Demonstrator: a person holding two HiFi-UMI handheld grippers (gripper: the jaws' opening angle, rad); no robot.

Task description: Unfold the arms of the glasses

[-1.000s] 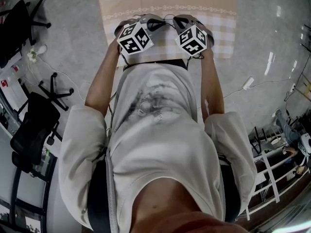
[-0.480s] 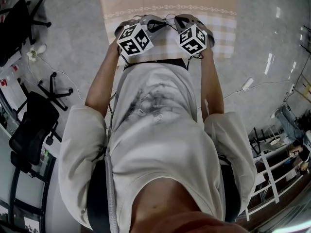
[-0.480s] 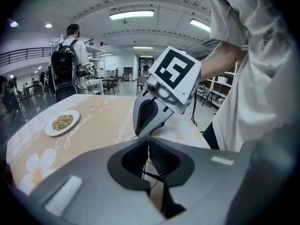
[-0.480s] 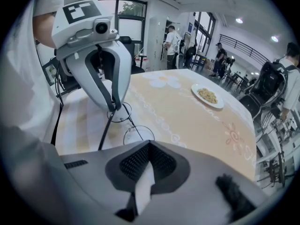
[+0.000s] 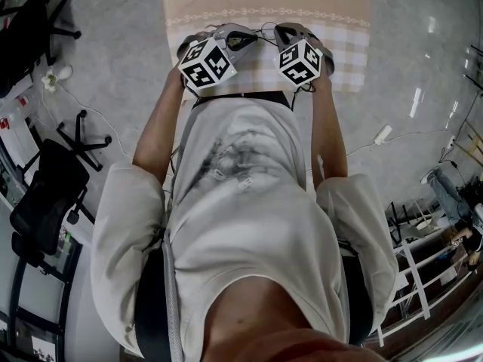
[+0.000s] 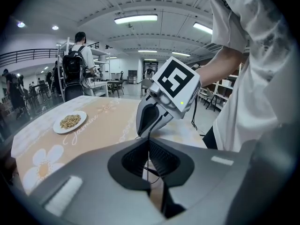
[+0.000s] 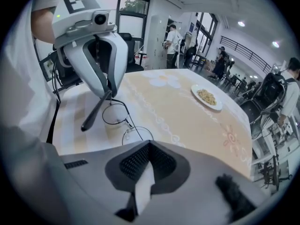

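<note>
The left claw (image 7: 108, 95) has just tightened on one arm (image 7: 96, 110) of the glasses (image 7: 115, 114), centre left. The right claw (image 6: 139, 133) is closed; unfolding seems only begun.

Reaches both bare forearms forward past the chest, left forearm (image 5: 157, 130) and right forearm (image 5: 329, 130) roughly parallel, bringing the hands close together. Holds the left tongs (image 6: 149, 148) tilted down and turned inward, marker cube uppermost, jaws pinched on a thin arm of the glasses (image 7: 125, 122). Holds the right tongs (image 7: 149, 146) pitched more steeply down, tips just beside the left pair, jaws pressed together on the same wire frame.
</note>
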